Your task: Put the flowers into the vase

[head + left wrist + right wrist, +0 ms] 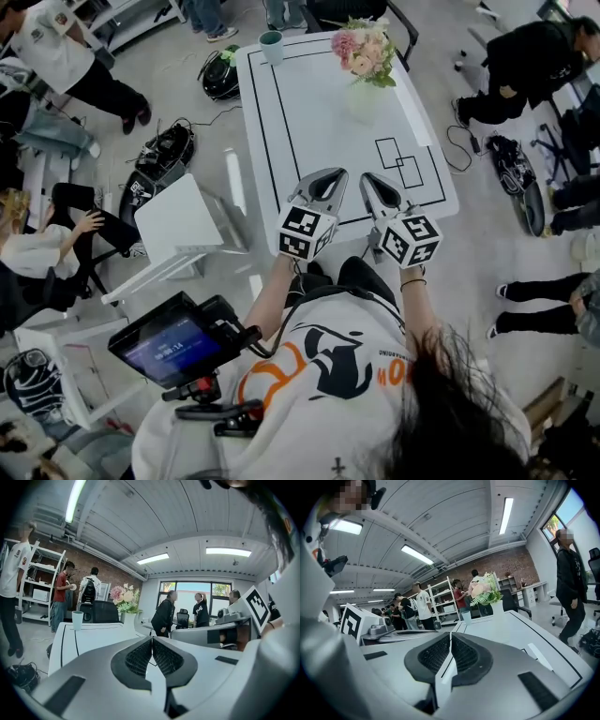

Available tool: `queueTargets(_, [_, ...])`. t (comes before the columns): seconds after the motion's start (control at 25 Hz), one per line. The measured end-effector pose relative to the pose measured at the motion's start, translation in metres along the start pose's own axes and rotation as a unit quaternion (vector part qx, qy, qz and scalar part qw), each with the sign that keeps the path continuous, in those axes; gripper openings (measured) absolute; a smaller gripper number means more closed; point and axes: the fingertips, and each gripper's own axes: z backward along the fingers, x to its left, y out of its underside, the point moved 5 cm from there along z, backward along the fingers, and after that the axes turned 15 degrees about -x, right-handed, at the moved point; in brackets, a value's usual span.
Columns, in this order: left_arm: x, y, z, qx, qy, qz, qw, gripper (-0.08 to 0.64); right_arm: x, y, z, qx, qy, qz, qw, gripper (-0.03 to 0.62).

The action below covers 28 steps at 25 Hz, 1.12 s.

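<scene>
A white vase stands on the far part of the white table with a bunch of pink and cream flowers in it. The same flowers and vase show far off in the left gripper view, and again as flowers in a vase in the right gripper view. My left gripper and right gripper hover side by side over the table's near edge. Both are shut with nothing between the jaws.
A teal cup sits at the table's far left corner. Black lines and small rectangles mark the tabletop. A white chair stands left of the table; bags and cables lie on the floor. Several people stand or sit around the room.
</scene>
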Motion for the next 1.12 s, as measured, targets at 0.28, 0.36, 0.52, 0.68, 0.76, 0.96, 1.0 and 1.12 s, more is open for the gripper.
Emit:
queueTargets(0.28, [0.007,-0.007,0.008,-0.011,-0.016,0.004,0.9998,0.011,0.005,-0.002,-0.004,0.001,-0.008,-0.004,1.000,0.020])
queueTargets(0.36, [0.004,-0.008,0.013,-0.010,-0.017,0.005,0.9998,0.011,0.009,-0.002,-0.001,0.004,-0.009,-0.006,1.000,0.020])
queueTargets(0.52, [-0.007,-0.004,0.016,-0.008,-0.021,0.008,0.9997,0.011,0.009,0.001,0.007,0.007,-0.015,-0.008,1.000,0.018])
queueTargets(0.68, [-0.026,-0.003,0.011,-0.006,-0.025,0.005,0.9997,0.011,0.003,-0.001,0.021,0.008,-0.022,-0.010,1.000,0.017])
queueTargets(0.76, [-0.038,-0.004,0.011,-0.006,-0.026,0.002,0.9996,0.011,-0.001,-0.004,0.031,0.003,-0.025,-0.011,1.000,0.017])
queueTargets(0.96, [-0.076,-0.003,0.019,-0.012,-0.043,0.017,0.9988,0.011,-0.004,-0.010,0.070,-0.002,-0.032,-0.013,0.999,0.015])
queueTargets(1.0, [-0.084,-0.002,0.021,-0.012,-0.048,0.020,0.9986,0.011,-0.006,-0.010,0.079,-0.003,-0.033,-0.013,0.999,0.015])
queueTargets(1.12, [-0.112,0.002,0.028,-0.009,-0.059,0.018,0.9981,0.011,-0.009,-0.010,0.108,-0.005,-0.037,-0.018,0.999,0.014])
